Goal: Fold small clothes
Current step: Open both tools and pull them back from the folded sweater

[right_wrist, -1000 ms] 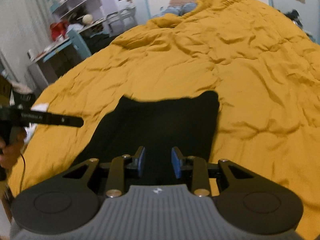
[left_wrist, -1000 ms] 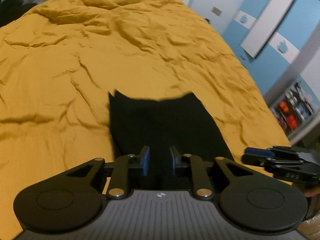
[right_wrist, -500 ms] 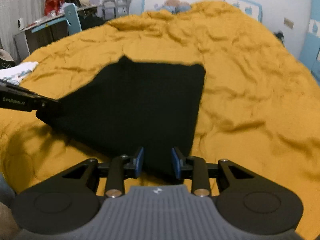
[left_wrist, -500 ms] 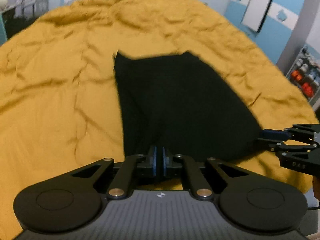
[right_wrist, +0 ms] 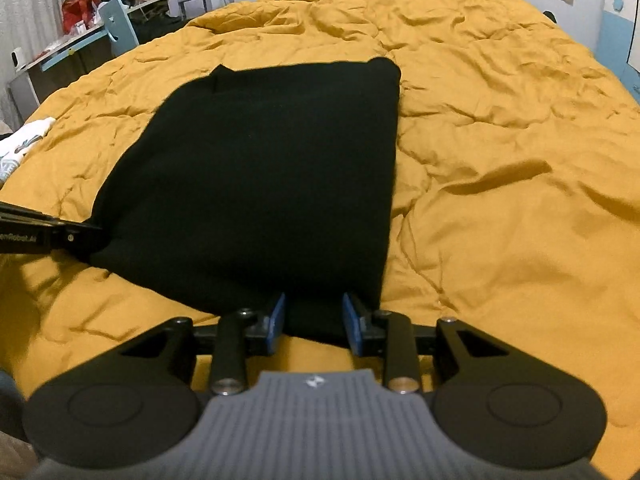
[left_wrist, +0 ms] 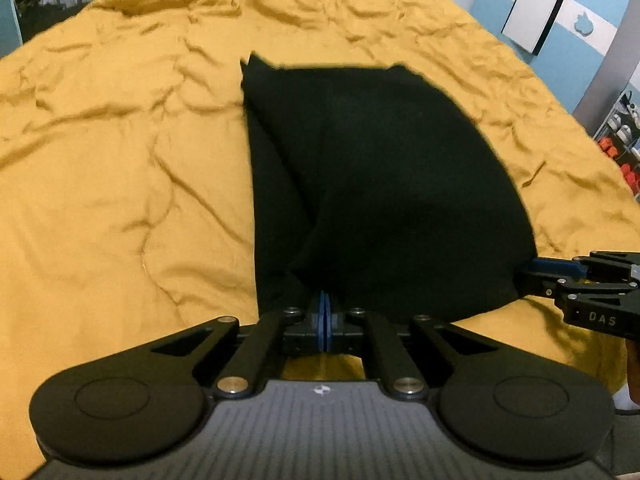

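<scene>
With the left claw (left_wrist: 324, 312) pinched shut on the near edge of the black garment (right_wrist: 264, 168) lying mid-bed on the yellow quilt (right_wrist: 500, 200), the right claw (right_wrist: 314, 322) gapes around the near-right corner, so lifting now risks a lopsided, dragged fold.

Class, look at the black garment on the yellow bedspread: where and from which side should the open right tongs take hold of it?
Grip the black garment at its near right corner, coming in from the near edge. That hem already lies between the open right tongs, and the left tongs are shut on the other near corner, so both ends would lift evenly.
</scene>
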